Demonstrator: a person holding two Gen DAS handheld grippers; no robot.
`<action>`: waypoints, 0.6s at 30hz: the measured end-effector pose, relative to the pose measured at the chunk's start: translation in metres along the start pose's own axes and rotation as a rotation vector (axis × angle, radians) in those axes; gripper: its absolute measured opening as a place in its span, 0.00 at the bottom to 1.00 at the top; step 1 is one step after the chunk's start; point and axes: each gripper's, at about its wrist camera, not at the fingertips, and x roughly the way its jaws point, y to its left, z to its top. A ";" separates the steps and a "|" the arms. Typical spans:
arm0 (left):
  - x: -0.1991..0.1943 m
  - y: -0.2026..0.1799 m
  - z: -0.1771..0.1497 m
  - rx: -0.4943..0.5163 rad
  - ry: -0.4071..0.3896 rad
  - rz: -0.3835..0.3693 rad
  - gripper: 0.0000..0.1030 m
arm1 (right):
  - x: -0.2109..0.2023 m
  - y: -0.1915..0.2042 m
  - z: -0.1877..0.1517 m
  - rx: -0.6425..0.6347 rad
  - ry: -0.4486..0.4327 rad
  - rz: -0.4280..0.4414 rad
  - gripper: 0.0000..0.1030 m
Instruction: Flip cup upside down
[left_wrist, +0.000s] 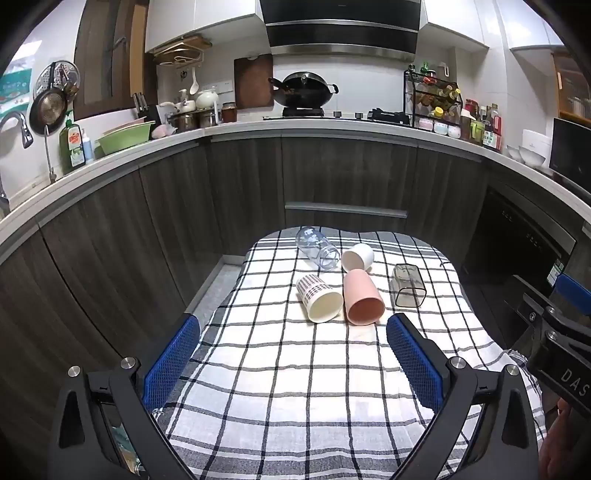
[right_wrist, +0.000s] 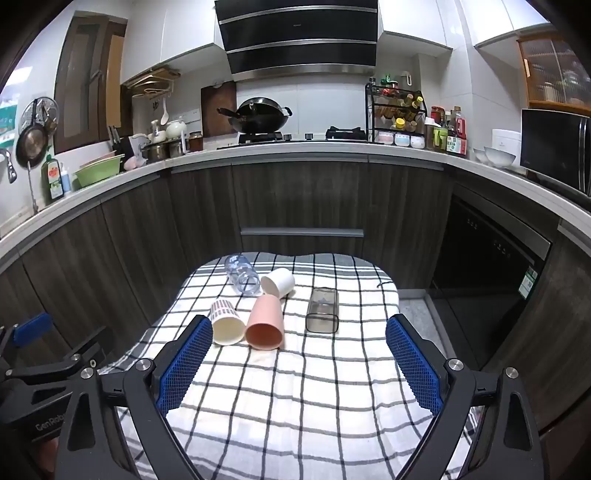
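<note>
Five cups (left_wrist: 364, 302) on cloth (left_wrist: 295, 387) (all lying); counter (left_wrist: 332, 125) behind

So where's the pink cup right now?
The pink cup lies on its side near the middle of the checked cloth, mouth toward the cameras, touching the patterned cup on its left, with the smoky square cup apart on its right.

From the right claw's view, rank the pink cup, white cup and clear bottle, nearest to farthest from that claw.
1. Pink cup, lying on its side, centre-left, its mouth toward the claw.
2. White cup, just behind the pink one.
3. Clear bottle, far left on the cloth.
</note>
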 end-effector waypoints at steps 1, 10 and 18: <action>0.000 0.000 0.000 -0.002 -0.002 0.000 1.00 | 0.000 0.000 0.000 0.000 0.001 -0.001 0.92; -0.005 -0.006 -0.001 -0.006 -0.012 -0.002 1.00 | 0.000 0.000 -0.005 0.014 -0.007 0.008 0.92; -0.003 -0.003 -0.001 0.006 -0.013 -0.006 1.00 | 0.001 0.001 -0.009 0.014 -0.006 0.009 0.92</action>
